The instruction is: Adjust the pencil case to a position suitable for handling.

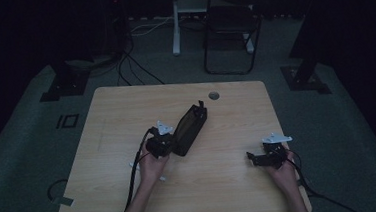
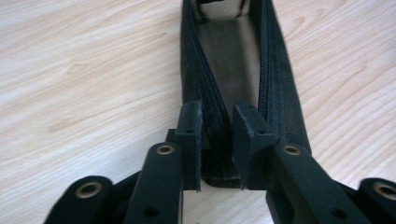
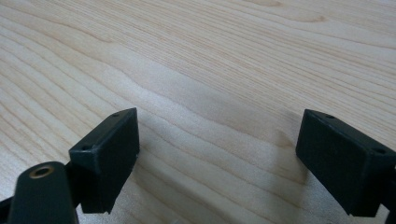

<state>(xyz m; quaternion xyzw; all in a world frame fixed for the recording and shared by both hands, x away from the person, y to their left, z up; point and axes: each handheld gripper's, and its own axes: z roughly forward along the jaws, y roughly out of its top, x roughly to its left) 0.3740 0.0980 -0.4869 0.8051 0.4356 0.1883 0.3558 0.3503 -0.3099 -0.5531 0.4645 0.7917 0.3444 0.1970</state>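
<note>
- On the table (image 1: 126,115), left tool (image 2: 217,140) pinches the pouch (image 2: 233,70) by one zipper edge (likely steadying it, mouth gaping).
- Right tool (image 3: 217,154) waits, jaws apart, nothing between them.

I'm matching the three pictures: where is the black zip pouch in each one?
High view: the black zip pouch lies slantwise at table centre, its near end at the left tool.
Left gripper view: runs from top centre down between the pads, unzipped.
Right gripper view: not there.
Shared landmark: the pale wooden table.
</note>
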